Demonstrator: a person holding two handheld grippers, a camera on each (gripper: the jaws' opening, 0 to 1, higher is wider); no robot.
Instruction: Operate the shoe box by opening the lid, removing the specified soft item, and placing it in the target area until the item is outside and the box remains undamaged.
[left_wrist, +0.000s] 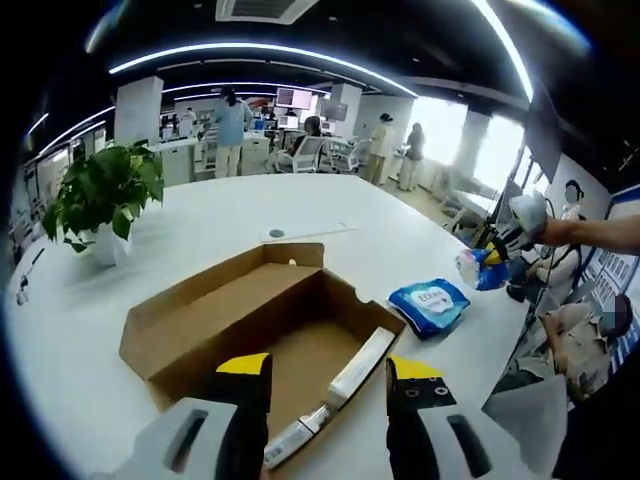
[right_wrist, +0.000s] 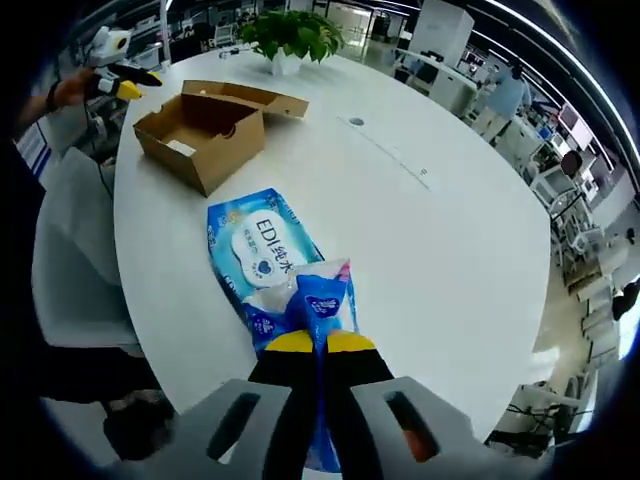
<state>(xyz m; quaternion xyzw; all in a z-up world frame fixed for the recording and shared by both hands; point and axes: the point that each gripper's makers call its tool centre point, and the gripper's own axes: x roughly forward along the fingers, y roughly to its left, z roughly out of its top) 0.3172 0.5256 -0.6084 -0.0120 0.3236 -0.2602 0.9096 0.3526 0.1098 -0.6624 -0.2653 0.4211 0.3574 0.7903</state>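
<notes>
The brown cardboard shoe box (left_wrist: 270, 320) stands open on the white table, its lid folded back to the far left. A white oblong item (left_wrist: 345, 385) lies inside along the right wall. My left gripper (left_wrist: 328, 372) hovers open just above the box's near end. My right gripper (right_wrist: 320, 342) is shut on a small blue soft tissue pack (right_wrist: 322, 298), held in the air over a blue wet-wipes pack (right_wrist: 262, 255) that lies on the table. In the left gripper view the right gripper (left_wrist: 497, 250) holds the tissue pack (left_wrist: 478, 268) to the right of the wipes pack (left_wrist: 430, 305).
A potted plant (left_wrist: 100, 200) stands at the table's far left. The round white table (right_wrist: 430, 230) stretches wide beyond the box (right_wrist: 205, 125). A grey chair (right_wrist: 70, 260) sits at the table edge. People stand and sit at desks in the background.
</notes>
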